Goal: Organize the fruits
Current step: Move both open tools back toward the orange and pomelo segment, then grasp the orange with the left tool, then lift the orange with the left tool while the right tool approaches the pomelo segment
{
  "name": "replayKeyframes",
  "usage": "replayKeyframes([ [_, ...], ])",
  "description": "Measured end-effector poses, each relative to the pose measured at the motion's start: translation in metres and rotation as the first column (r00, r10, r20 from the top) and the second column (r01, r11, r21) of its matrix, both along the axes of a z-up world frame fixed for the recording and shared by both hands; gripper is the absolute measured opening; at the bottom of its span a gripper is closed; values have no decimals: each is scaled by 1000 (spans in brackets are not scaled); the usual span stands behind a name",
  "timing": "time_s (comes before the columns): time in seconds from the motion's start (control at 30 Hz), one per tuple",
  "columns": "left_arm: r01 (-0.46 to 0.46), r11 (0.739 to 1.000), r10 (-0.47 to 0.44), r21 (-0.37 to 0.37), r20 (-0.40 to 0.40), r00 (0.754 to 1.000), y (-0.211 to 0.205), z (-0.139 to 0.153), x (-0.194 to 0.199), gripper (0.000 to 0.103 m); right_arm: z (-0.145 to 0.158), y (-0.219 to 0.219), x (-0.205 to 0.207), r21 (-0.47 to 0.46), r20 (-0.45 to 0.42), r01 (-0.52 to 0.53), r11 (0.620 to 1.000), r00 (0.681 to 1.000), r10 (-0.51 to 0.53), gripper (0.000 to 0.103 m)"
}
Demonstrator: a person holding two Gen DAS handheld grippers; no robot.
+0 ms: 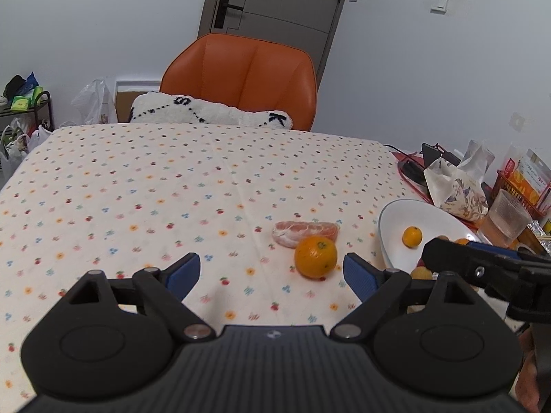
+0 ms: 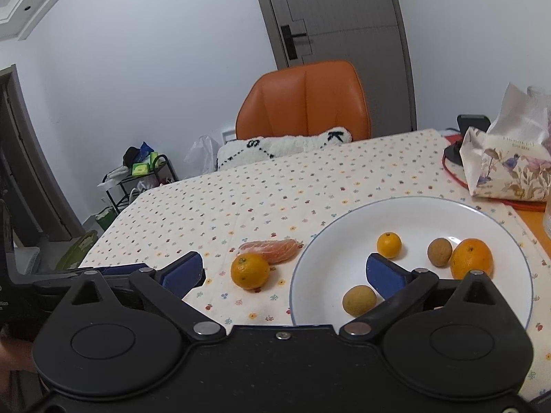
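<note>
An orange (image 1: pixel 315 256) (image 2: pixel 250 271) lies on the dotted tablecloth, touching a peeled citrus segment (image 1: pixel 305 232) (image 2: pixel 272 250) behind it. To their right a white plate (image 1: pixel 434 216) (image 2: pixel 413 213) holds a small orange (image 1: pixel 412 236) (image 2: pixel 389 245), a larger orange (image 2: pixel 471 258) and two brownish round fruits (image 2: pixel 439 251) (image 2: pixel 359 300). My left gripper (image 1: pixel 272 273) is open just short of the loose orange, empty. My right gripper (image 2: pixel 289 275) is open and empty, one finger over the plate, the other left of the orange.
A patterned tissue pack (image 2: pixel 509 168) (image 1: pixel 458 186), a ribbed glass (image 1: pixel 506 220) and a red basket (image 1: pixel 523 189) crowd the table's right side. An orange chair (image 1: pixel 241 79) with a white cushion (image 1: pixel 210 112) stands at the far edge. The right gripper's body (image 1: pixel 482 272) reaches in beside the plate.
</note>
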State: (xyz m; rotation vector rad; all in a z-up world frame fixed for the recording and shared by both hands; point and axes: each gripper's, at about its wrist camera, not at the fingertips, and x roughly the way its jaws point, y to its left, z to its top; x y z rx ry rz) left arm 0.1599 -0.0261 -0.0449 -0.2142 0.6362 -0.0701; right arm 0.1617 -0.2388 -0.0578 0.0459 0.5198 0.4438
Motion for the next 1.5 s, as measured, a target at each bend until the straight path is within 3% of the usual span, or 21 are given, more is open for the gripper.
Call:
replayKeyframes([
  [0.37,45,999,-45,-7,-8,999,-23,-10,24,76,-2,-10,11,14,-7,12,1000,1000,-12,102],
  [0.5,59,998,-59,-12,-18,998,-28,-15,31,63,-1,-13,14,15,-4,9,1000,1000,-9,97],
  [0.77,71,997,-72,-13,-33,997,-36,-25,43,57,-4,-14,22,24,-12,12,1000,1000,-11,84],
  [0.93,77,997,-79,-28,-47,996,-37,-32,52,37,-5,-9,27,27,-12,12,1000,1000,-11,80],
  [1.1,57,998,-57,-9,-45,997,-33,-31,48,36,-6,0,31,24,-12,-1,1000,1000,2,76],
  [1.5,-44,999,44,-14,-42,998,16,-25,35,36,-12,50,39,-15,-12,-77,997,997,76,75],
])
